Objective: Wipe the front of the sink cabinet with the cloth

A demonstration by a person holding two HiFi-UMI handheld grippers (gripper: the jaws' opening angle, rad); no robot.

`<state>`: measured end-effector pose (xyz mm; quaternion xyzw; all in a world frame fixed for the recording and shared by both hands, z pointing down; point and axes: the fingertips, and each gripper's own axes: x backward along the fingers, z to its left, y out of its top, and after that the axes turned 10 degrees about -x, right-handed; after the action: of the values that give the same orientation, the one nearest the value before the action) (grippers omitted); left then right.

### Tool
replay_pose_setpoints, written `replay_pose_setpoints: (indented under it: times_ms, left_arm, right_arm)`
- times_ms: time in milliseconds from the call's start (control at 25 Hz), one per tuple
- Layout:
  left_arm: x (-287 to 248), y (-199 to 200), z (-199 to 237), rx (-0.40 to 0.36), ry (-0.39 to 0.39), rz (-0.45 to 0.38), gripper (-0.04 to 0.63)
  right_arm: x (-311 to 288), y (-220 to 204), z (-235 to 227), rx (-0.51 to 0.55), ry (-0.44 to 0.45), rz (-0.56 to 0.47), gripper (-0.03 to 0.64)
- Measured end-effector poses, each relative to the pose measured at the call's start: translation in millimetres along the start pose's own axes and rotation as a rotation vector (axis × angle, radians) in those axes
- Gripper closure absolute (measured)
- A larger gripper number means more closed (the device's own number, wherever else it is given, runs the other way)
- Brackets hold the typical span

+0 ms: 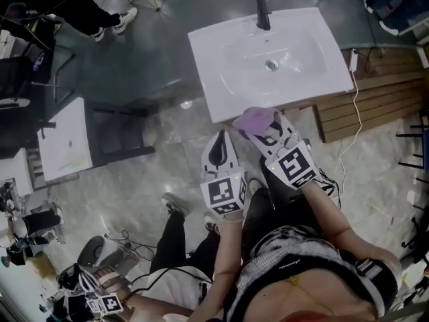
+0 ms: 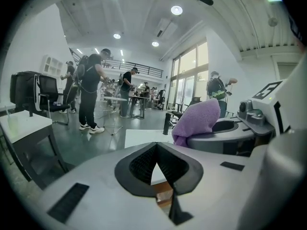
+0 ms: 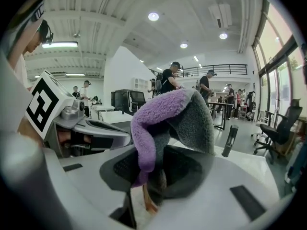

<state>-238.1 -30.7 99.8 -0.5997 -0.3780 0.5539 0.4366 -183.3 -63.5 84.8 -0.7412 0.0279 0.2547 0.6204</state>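
Purple cloth (image 3: 168, 114), which I judge soft, light and limp, is clamped by a thick fold in my right hand-held gripper (image 3: 149, 178) at the front edge of the sink (image 1: 305, 79); my left hand-held gripper (image 2: 156, 163) is closed on nothing.

The right claw (image 1: 266, 129) holds a purple cloth (image 1: 253, 119) at the white sink (image 1: 221, 86) front edge; the left claw (image 1: 220, 141) hovers just beside it, above the floor (image 1: 161, 159).
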Motion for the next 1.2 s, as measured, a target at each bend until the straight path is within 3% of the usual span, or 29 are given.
replay_pose_setpoints:
  times_ms: [360,640,920,1200]
  left_arm:
    - [-31.7,-73.5,20.0,0.03,0.018,0.049,0.595]
    - [-56.9,-134.8,28.6,0.027,-0.002,0.071,0.595]
    - [-84.1,-198.3,27.2,0.045,-0.049,0.048,0.595]
    - [-111.1,-275.3,23.2,0.028,-0.058,0.0,0.595]
  right_arm:
    - [-52.7,-64.1,-1.4,-0.042,0.046,0.019,0.46]
    - [-91.9,-122.5,6.8,0.005,0.1,0.001,0.46]
    - [-127.0,-188.5,5.8,-0.048,0.172,-0.07,0.46]
    - [-160.3,-262.1,-4.3,0.003,0.165,-0.071,0.46]
